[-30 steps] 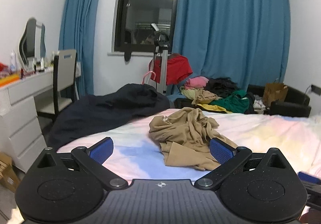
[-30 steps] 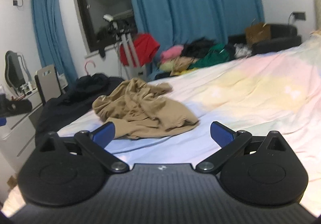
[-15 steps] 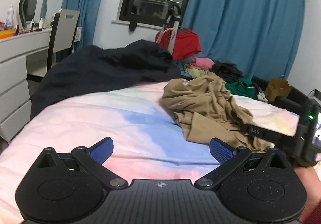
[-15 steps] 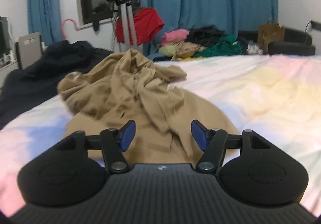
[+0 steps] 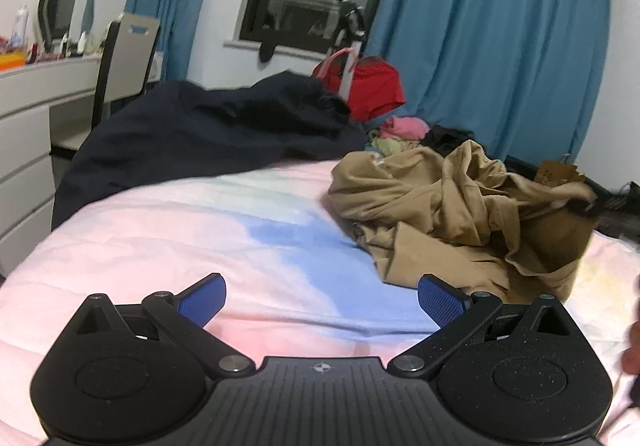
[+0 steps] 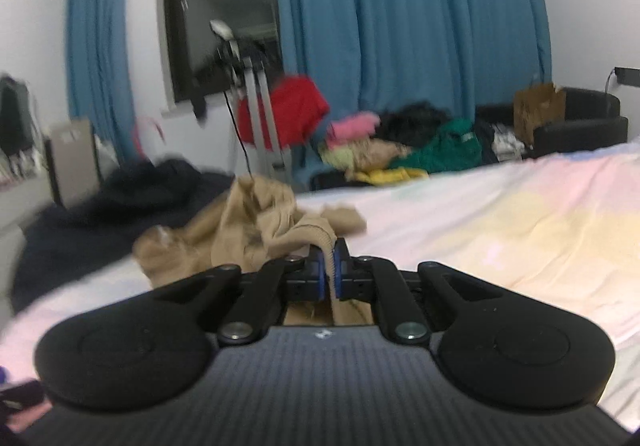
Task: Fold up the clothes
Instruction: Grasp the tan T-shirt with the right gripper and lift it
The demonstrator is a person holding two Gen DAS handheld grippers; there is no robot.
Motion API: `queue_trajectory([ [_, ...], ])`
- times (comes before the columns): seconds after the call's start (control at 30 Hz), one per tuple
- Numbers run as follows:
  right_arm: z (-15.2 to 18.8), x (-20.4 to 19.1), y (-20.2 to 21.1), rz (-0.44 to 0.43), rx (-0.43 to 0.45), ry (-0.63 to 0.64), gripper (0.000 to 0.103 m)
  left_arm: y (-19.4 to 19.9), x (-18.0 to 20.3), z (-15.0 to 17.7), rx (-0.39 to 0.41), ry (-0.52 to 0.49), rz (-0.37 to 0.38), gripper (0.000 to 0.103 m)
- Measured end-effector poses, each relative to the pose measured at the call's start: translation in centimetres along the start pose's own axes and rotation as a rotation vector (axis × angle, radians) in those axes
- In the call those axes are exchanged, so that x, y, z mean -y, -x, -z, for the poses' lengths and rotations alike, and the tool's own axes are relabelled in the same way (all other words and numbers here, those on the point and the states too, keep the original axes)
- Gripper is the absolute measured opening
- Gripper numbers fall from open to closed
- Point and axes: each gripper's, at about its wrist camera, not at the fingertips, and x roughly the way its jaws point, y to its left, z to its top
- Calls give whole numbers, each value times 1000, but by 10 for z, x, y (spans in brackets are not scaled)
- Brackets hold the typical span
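Since half a second ago the right claw (image 6: 330,273) has clamped the tan garment's (image 5: 448,206) ribbed hem; the left claw (image 5: 320,302) gapes empty. Soft, light, crumpled at two o'clock on the bed (image 5: 200,230); grip hems.

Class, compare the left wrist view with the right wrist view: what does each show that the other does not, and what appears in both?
Only the left wrist view shows the left gripper, its blue-padded fingers spread open above the pastel bedsheet, and the white dresser with a mirror.

Only the right wrist view shows the right gripper shut on a ribbed edge of the crumpled tan garment, and a green garment in the far pile.

Both show the tan garment, the dark navy garment, the blue curtains and the window.
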Motion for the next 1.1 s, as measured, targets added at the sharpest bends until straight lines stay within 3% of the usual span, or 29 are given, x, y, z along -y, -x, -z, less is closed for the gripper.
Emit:
queue_trajectory([
  [0.23, -34, 19, 108, -156, 110, -5, 7, 54, 37, 5, 75, -144, 52, 103],
  [0.47, -45, 27, 182, -327, 201, -8, 7, 96, 89, 23, 125, -288, 179, 103],
  [0.6, -39, 29, 185, -370, 183, -1, 7, 93, 126, 48, 124, -466, 208, 103],
  [0.77, -32, 48, 181, -392, 182, -71, 7, 55, 163, 90, 71, -701, 160, 103],
  [0.87, -26, 62, 173, -380, 164, -110, 7, 18, 178, 110, 45, -785, 100, 100],
  [0.93, -19, 69, 164, -357, 142, -115, 7, -6, 186, 117, 39, -809, 49, 96],
  [1.0, -12, 77, 154, -335, 121, -120, 7, -26, 187, 117, 18, -794, 6, 83],
  [1.1, -2, 88, 134, -262, 65, -118, 7, -31, 173, 101, 5, -657, -16, 63],
])
